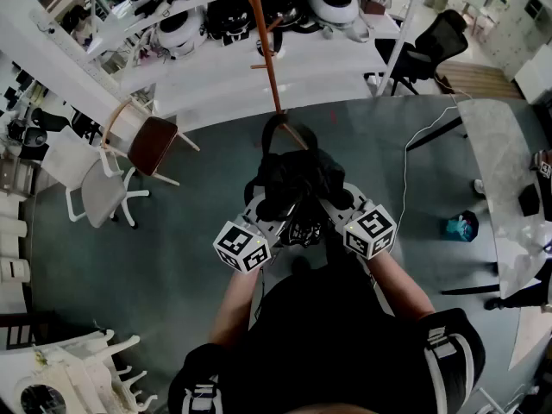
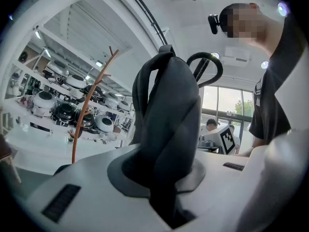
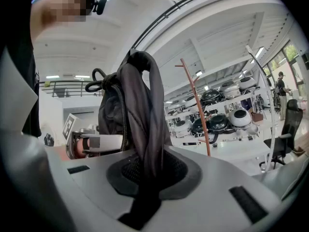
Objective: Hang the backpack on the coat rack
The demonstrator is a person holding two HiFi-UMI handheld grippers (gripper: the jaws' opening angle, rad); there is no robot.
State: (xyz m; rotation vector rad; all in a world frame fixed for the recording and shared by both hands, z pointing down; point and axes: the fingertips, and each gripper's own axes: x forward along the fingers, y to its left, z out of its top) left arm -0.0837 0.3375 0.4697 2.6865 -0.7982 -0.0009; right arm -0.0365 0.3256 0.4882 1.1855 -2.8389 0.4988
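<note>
A black backpack (image 1: 295, 179) hangs in front of me, held up between both grippers. My left gripper (image 1: 269, 216) is shut on one shoulder strap (image 2: 166, 129), which runs up out of its jaws. My right gripper (image 1: 332, 214) is shut on the other strap (image 3: 145, 129), twisted between its pads. The backpack's top handle (image 1: 278, 128) loops toward the orange coat rack (image 1: 266, 46), which stands just beyond. The same rack rises left of the strap in the left gripper view (image 2: 87, 115) and right of it in the right gripper view (image 3: 198, 110).
A brown-seated chair (image 1: 147, 145) and a grey swivel chair (image 1: 99, 192) stand at left. White shelving (image 1: 259, 15) with several round helmet-like units runs behind the rack. A marble table (image 1: 509, 197) sits at right, a black office chair (image 1: 431, 46) far right.
</note>
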